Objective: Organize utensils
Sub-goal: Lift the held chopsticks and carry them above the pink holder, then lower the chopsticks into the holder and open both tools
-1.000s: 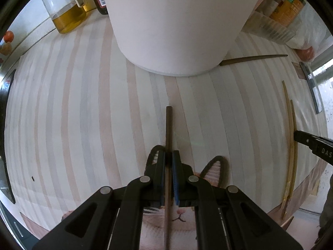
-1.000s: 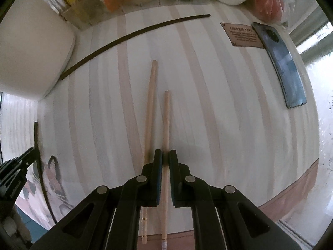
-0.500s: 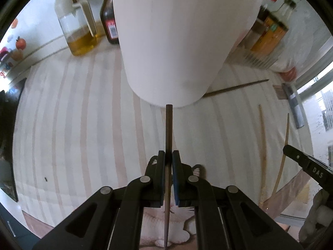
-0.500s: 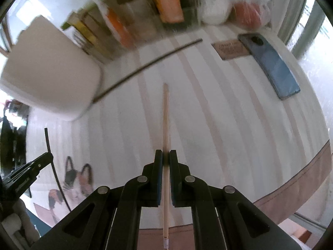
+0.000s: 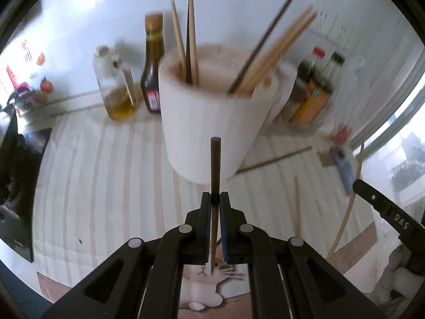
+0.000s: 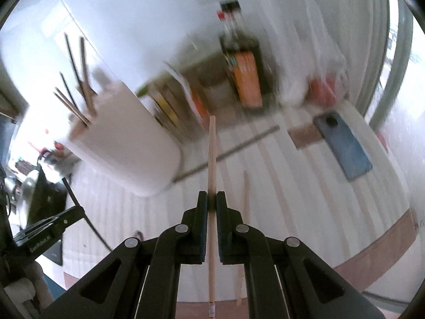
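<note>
My left gripper (image 5: 215, 204) pinches a dark wooden chopstick (image 5: 215, 164), my right gripper (image 6: 211, 204) a pale wooden chopstick (image 6: 212, 154); both raised near the white cylindrical holder (image 5: 209, 130) for insertion.

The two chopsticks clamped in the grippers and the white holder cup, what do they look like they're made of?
The dark brown chopstick in the left gripper looks like stained or lacquered wood: uniformly dark and matte. The pale chopstick in the right gripper looks like unfinished bamboo or light wood, with a tan, dull surface. The white holder cup seems to be matte plastic or ceramic; motion blur leaves that open.

Bright daylight, motion blur, fisheye edge warp
</note>
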`<action>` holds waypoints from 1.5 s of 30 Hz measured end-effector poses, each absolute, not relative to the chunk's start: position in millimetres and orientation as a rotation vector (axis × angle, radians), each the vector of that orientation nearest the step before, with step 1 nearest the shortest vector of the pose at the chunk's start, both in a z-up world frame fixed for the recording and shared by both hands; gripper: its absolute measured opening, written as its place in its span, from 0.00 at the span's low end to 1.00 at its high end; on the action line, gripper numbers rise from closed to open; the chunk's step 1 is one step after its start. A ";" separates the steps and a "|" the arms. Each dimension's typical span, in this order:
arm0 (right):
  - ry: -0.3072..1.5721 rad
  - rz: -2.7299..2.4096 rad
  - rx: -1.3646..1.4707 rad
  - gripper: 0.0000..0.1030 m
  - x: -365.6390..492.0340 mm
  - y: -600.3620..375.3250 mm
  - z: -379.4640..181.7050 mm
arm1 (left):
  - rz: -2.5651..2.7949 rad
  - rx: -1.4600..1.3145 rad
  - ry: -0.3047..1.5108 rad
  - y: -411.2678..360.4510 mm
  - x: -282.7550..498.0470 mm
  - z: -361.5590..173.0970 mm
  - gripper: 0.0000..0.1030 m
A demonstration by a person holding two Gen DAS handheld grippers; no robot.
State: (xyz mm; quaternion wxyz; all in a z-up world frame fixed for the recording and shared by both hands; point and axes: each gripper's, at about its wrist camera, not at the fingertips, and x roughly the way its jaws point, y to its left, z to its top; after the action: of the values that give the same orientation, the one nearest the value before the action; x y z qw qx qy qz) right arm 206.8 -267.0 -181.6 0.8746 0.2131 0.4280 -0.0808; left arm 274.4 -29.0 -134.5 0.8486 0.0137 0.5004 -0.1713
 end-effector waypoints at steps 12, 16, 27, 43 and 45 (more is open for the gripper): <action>0.646 -0.018 0.384 0.06 243.5 -236.3 -68.7 | -0.379 0.000 0.835 -29.9 291.1 -38.7 0.03; 0.576 0.018 0.362 0.06 259.9 -227.5 -39.5 | -0.385 0.002 0.781 -28.7 294.0 -12.7 0.03; 0.440 0.063 0.349 0.06 303.1 -199.9 13.4 | -0.365 -0.014 0.683 -12.1 315.6 34.3 0.03; 0.430 0.014 0.368 0.06 361.7 -177.3 -21.2 | -0.379 -0.007 0.688 -17.2 368.9 35.5 0.03; 0.428 0.007 0.366 0.06 365.0 -177.2 -21.6 | -0.383 -0.008 0.688 -18.7 373.4 34.8 0.03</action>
State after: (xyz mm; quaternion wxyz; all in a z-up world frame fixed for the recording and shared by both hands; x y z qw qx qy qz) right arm 365.0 -177.2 -21.6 0.9606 0.1805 0.2112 0.0037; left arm 373.4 -18.7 34.8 0.9235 -0.0039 0.3351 -0.1867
